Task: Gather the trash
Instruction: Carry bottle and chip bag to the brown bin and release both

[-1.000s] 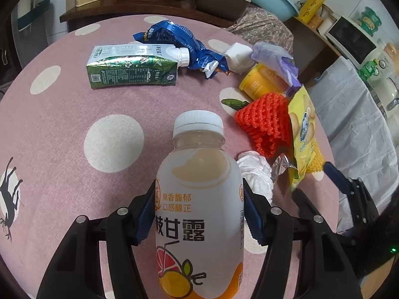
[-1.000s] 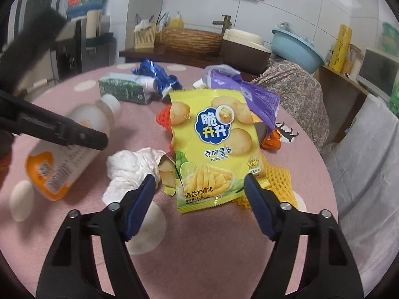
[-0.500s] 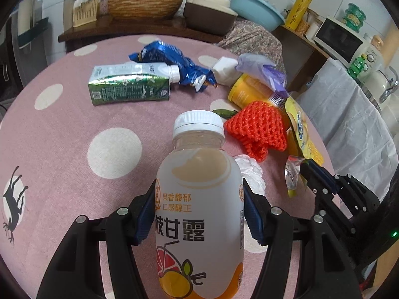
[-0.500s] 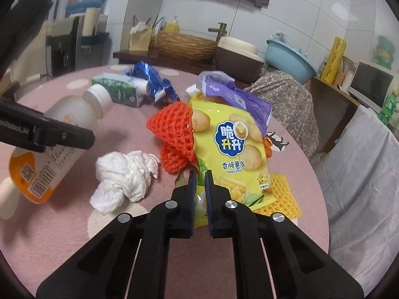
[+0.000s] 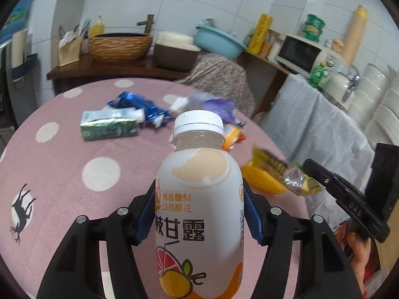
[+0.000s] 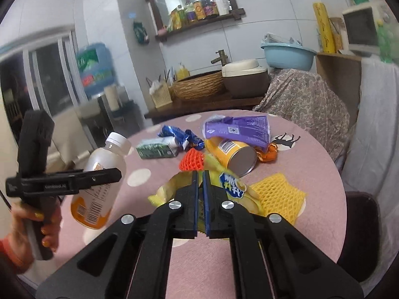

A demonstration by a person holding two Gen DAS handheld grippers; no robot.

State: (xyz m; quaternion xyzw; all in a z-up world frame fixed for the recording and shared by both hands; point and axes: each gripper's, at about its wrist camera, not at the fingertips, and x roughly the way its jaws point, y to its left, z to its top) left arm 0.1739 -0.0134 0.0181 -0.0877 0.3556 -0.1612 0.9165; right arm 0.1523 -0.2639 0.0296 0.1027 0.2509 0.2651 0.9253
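Left wrist view: a white-capped juice bottle [image 5: 199, 214] is clamped upright between the blue pads of the left gripper [image 5: 199, 214], its long axis running straight out along the fingers, above the pink polka-dot tablecloth [image 5: 62, 154]. To its right the right gripper [image 5: 311, 172] is seen side-on, pinched shut on the edge of a yellow chip bag [image 5: 279, 172], which hangs clear of the table. No bin or trash bag is visible in either view, so the direction of the drop-off cannot be told. Remaining litter lies ahead of both tools: a green carton [image 5: 109, 125] and a blue wrapper [image 5: 134, 104], nearer the left gripper. Only the right wrist view reveals a yellow can [image 6: 232, 155] on its side with its open end facing the camera, a purple pouch [image 6: 239, 132] behind it, an orange foam net [image 6: 193, 159] and a yellow foam net [image 6: 276, 194] lying just beside the held bag.
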